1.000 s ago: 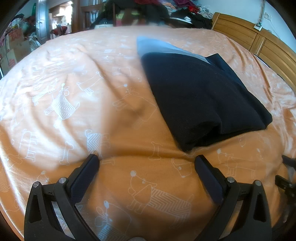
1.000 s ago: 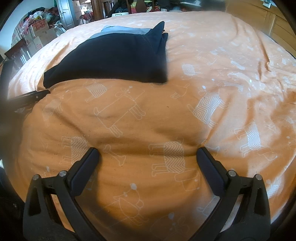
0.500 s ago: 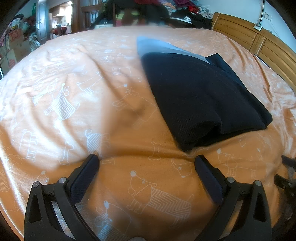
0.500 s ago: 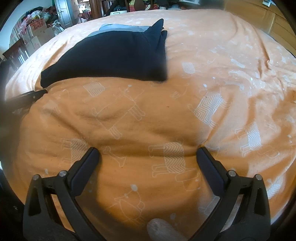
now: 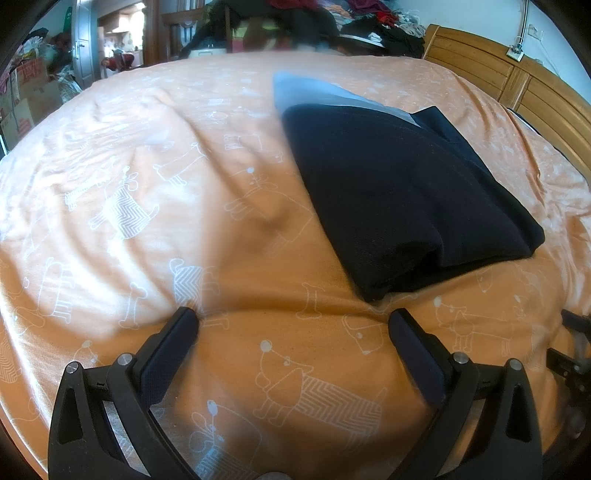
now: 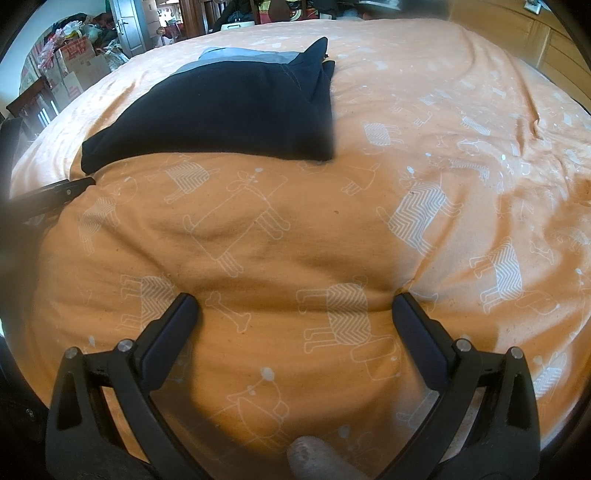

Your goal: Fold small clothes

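A folded black garment (image 5: 399, 188) lies on the orange bed sheet (image 5: 147, 206), with a folded grey-blue piece (image 5: 306, 90) showing from under its far end. My left gripper (image 5: 293, 325) stands open just short of the garment's near corner, nothing between its fingers. In the right wrist view the same black garment (image 6: 229, 114) lies at the upper left, well beyond my right gripper (image 6: 295, 308), which is open over bare sheet. The left gripper's tip (image 6: 59, 190) shows at the left edge there. A fingertip (image 6: 314, 456) pokes in at the bottom.
A wooden headboard (image 5: 517, 88) runs along the right of the bed. Piled clothes (image 5: 332, 26) and a chair stand beyond the far edge. Boxes and bags (image 6: 74, 62) crowd the floor at the left near a door.
The right gripper has edged back a little, so the black garment sits slightly farther up its view, and a fingertip has come into the bottom edge. The left gripper has stayed still.
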Tool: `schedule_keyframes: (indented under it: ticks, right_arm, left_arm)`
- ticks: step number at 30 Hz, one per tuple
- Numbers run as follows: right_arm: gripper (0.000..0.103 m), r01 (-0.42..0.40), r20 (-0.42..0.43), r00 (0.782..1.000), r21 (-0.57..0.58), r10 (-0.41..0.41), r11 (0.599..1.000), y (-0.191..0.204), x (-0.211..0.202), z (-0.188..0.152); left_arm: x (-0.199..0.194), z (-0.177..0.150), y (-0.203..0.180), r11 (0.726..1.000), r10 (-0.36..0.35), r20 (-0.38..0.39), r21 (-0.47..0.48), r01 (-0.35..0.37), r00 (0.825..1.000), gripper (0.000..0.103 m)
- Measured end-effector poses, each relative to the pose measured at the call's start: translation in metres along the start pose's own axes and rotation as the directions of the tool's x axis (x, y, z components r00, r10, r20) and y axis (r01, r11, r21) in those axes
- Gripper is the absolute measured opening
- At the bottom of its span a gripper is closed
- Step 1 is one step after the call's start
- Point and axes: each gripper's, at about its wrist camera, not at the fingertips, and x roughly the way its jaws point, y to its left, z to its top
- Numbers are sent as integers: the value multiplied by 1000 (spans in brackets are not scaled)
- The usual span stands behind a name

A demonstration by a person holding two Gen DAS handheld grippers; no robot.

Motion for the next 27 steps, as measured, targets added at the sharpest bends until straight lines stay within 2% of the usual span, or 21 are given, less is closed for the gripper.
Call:
schedule_keyframes:
  ticks: [14, 21, 27]
  right_arm:
    - [103, 1, 4, 1000, 25, -1, 1000, 2, -1, 3]
    - [103, 10, -1, 1000, 23, -9, 1000, 2, 2, 5]
    - [103, 20, -4, 1000, 24, -20, 1000, 3, 1, 5]
  left_arm:
    - [0, 1, 1, 1000, -4, -1, -3, 3, 1000, 103]
    - [0, 8, 0, 1000, 12, -58, -4, -12, 998, 103]
    - [-2, 6, 4, 1000, -10, -33, -27, 9, 999, 103]
